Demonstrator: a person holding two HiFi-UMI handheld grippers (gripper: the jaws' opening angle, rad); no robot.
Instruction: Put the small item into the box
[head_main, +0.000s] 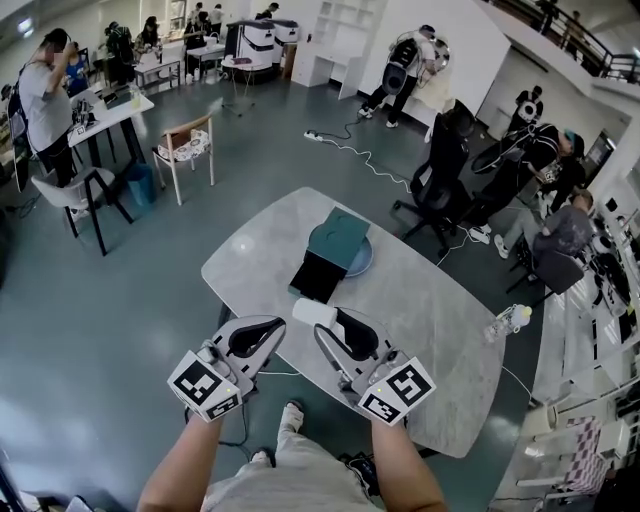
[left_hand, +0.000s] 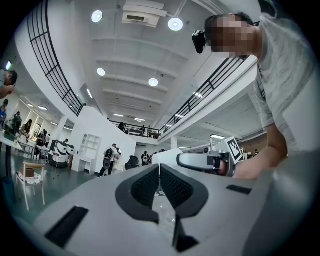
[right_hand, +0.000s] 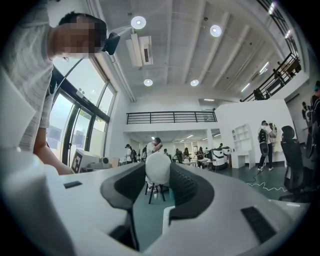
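A small white rounded item (right_hand: 158, 172) sits between the jaws of my right gripper (right_hand: 159, 164), which is shut on it. In the head view this gripper (head_main: 322, 322) holds the white item (head_main: 310, 312) above the near edge of the grey table (head_main: 430, 300). Just beyond it stands an open dark box (head_main: 318, 277) with its teal lid (head_main: 338, 238) resting against a round blue plate (head_main: 362, 260). My left gripper (head_main: 274, 324) hangs to the left of the right one, shut and empty, its jaws together (left_hand: 160, 168). From the left gripper view the right gripper (left_hand: 210, 161) shows side-on.
A black office chair (head_main: 440, 185) stands behind the table on the right, and a wooden chair (head_main: 185, 145) at the back left. A clear bottle (head_main: 510, 320) lies beyond the table's right edge. Several people stand and sit around the hall. A cable (head_main: 360, 150) runs across the floor.
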